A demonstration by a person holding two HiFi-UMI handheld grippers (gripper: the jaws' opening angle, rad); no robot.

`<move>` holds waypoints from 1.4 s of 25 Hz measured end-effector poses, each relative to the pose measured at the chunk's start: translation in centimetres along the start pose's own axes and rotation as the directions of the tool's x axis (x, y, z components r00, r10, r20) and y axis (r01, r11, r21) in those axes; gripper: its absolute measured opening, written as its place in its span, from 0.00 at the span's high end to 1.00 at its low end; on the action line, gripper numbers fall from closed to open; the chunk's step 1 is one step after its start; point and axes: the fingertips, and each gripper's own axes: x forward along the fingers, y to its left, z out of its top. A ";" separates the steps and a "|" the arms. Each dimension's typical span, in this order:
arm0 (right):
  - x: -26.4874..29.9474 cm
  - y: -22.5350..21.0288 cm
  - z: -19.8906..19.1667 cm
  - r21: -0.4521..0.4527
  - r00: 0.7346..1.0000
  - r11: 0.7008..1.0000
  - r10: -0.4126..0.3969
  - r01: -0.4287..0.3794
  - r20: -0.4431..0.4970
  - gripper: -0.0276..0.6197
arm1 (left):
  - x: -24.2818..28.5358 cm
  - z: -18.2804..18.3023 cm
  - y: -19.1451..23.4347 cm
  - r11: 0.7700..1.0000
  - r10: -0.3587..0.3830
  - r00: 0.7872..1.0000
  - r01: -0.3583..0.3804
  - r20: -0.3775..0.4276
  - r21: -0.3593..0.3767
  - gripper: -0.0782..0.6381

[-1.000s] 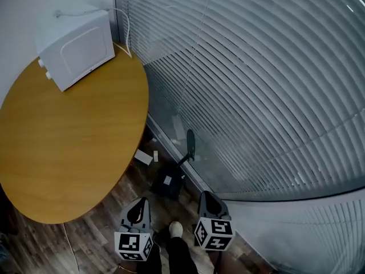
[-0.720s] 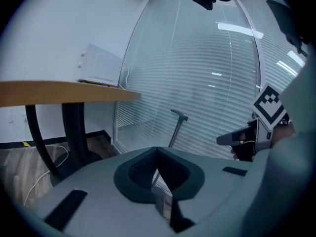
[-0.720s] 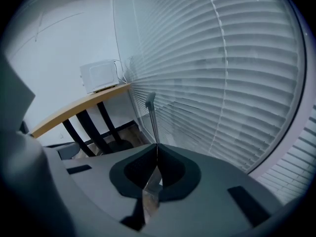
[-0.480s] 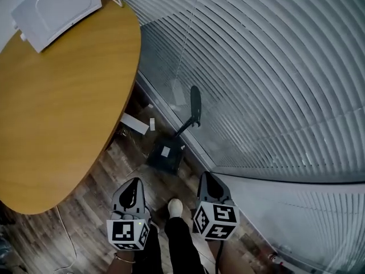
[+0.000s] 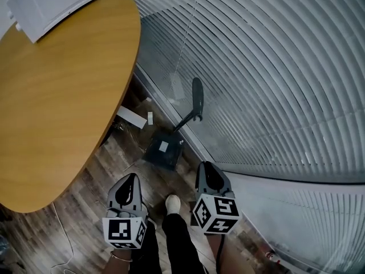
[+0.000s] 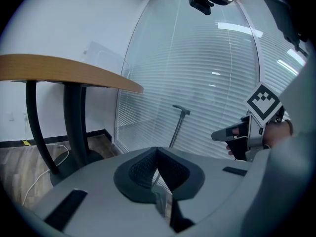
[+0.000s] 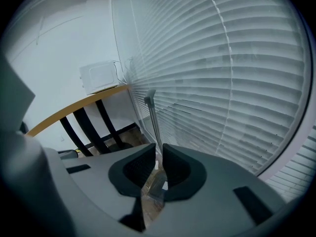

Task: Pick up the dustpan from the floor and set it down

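Observation:
A dark dustpan with a white label stands on the wood floor against the glass wall, its long handle rising upright. Both grippers hang side by side short of it, not touching it. My left gripper is shut and empty, and the handle shows beyond its jaws. My right gripper is also shut on nothing. Past its closed jaws rises the handle, with the pan below. The right gripper also shows in the left gripper view.
A round wooden table with a white box on it fills the left, on dark legs. A glass wall with blinds runs along the right. White strips and a cable lie on the floor. A shoe stands between the grippers.
Both grippers have sunk together toward the floor, still shut. The head view has tipped so the dustpan shows higher and larger. The dustpan itself has not moved.

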 end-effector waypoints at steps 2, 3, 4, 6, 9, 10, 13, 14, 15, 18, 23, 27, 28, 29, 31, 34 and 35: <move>0.6 0.3 0.2 -0.002 1.000 1.000 0.009 -0.009 0.000 0.90 | 0.0 -0.1 0.4 1.000 0.008 1.000 -0.008 -0.002 -0.002 0.87; 0.9 0.4 0.2 -0.003 1.000 1.000 0.014 -0.014 -0.001 0.90 | 0.0 -0.1 0.6 1.000 0.011 1.000 -0.011 -0.003 -0.003 0.87; 1.1 0.6 0.3 -0.004 1.000 1.000 0.019 -0.019 -0.002 0.87 | 0.1 -0.2 0.8 1.000 0.015 1.000 -0.015 -0.005 -0.004 0.87; 1.7 0.8 0.4 -0.005 1.000 1.000 0.030 -0.030 -0.007 0.76 | 0.1 -0.3 1.2 1.000 0.024 1.000 -0.024 -0.007 -0.008 0.87; 2.3 1.0 0.6 -0.016 0.999 0.999 0.038 -0.039 -0.008 0.74 | 0.1 -0.5 1.5 0.999 0.037 0.999 -0.037 -0.006 -0.016 0.87; 2.6 1.0 0.7 -0.019 0.999 0.999 0.041 -0.041 -0.008 0.73 | 0.2 -0.5 1.5 0.999 0.040 0.999 -0.040 -0.007 -0.017 0.87; 3.4 1.1 1.0 -0.028 0.999 0.998 0.053 -0.053 -0.008 0.69 | 0.4 -0.9 1.5 0.999 0.048 0.999 -0.049 -0.014 -0.021 0.87; 3.8 1.1 1.1 -0.031 0.998 0.998 0.057 -0.057 -0.007 0.68 | 0.6 -0.9 1.6 0.998 0.051 0.999 -0.051 -0.015 -0.023 0.87; 4.1 1.2 1.3 -0.035 0.998 0.998 0.059 -0.059 -0.006 0.68 | 0.7 -0.9 1.7 0.998 0.053 0.998 -0.053 -0.015 -0.025 0.87; 5.1 1.4 1.7 -0.050 0.998 0.997 0.065 -0.065 -0.006 0.67 | 0.9 -1.0 2.0 0.998 0.057 0.998 -0.058 -0.023 -0.025 0.87; 6.7 1.6 2.4 -0.066 0.997 0.995 0.073 -0.074 -0.010 0.66 | 1.6 -1.2 2.7 0.996 0.071 0.997 -0.073 -0.031 -0.055 0.87; 7.7 1.8 2.5 -0.071 0.997 0.994 0.077 -0.079 -0.021 0.66 | 2.0 -1.5 3.0 0.994 0.083 0.996 -0.085 -0.038 -0.071 0.87; 8.0 1.8 2.5 -0.073 0.997 0.994 0.078 -0.080 -0.024 0.66 | 2.0 -1.6 3.1 0.993 0.086 0.995 -0.089 -0.041 -0.074 0.87; 8.3 1.8 2.5 -0.074 0.996 0.994 0.079 -0.081 -0.026 0.66 | 2.2 -1.7 3.2 0.993 0.090 0.995 -0.093 -0.043 -0.077 0.87; 8.9 1.8 2.7 -0.075 0.996 0.994 0.080 -0.082 -0.030 0.66 | 2.6 -1.7 3.4 0.992 0.094 0.994 -0.097 -0.048 -0.079 0.87; 9.8 1.7 3.2 -0.072 0.997 0.994 0.075 -0.077 -0.030 0.66 | 3.2 -1.6 3.6 0.992 0.095 0.994 -0.099 -0.054 -0.078 0.87; 10.1 1.6 3.4 -0.071 0.997 0.995 0.074 -0.075 -0.028 0.66 | 3.4 -1.6 3.6 0.992 0.094 0.994 -0.098 -0.055 -0.079 0.87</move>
